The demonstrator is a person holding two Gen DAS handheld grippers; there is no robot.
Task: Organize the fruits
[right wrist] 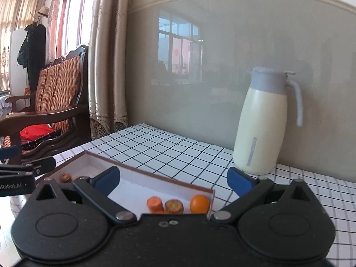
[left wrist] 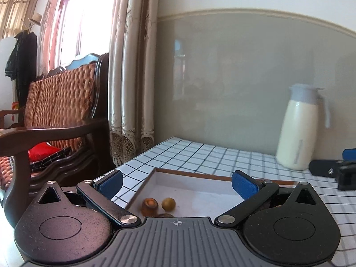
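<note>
A: Your left gripper (left wrist: 177, 183) – blue pads spread wide, nothing between them. It hangs over the near left end of the shallow white tray (left wrist: 191, 174) with the brown rim

B: And what's under it?

A: In the left wrist view, a brownish cut piece (left wrist: 149, 205) and a small olive-green round fruit (left wrist: 168, 203), just beside each other on the tray floor, below the gap between your pads. A third bit right at the gripper body, mostly hidden, cannot tell what it is

B: Your right gripper (right wrist: 174, 181)?

A: Gaping as well, empty. It sits over the tray's right end (right wrist: 212, 198). There: an orange round fruit (right wrist: 199, 203) in the corner by the wall, two orange cut chunks (right wrist: 155, 203) and (right wrist: 174, 206) just left of it, all close together

B: Rest of the table?

A: Checked tablecloth (right wrist: 155, 142), cream jug with grey lid (right wrist: 262, 122) standing upright by the wall, well apart from the tray. Your left gripper shows at the left edge of the right view (right wrist: 24, 171)
</note>
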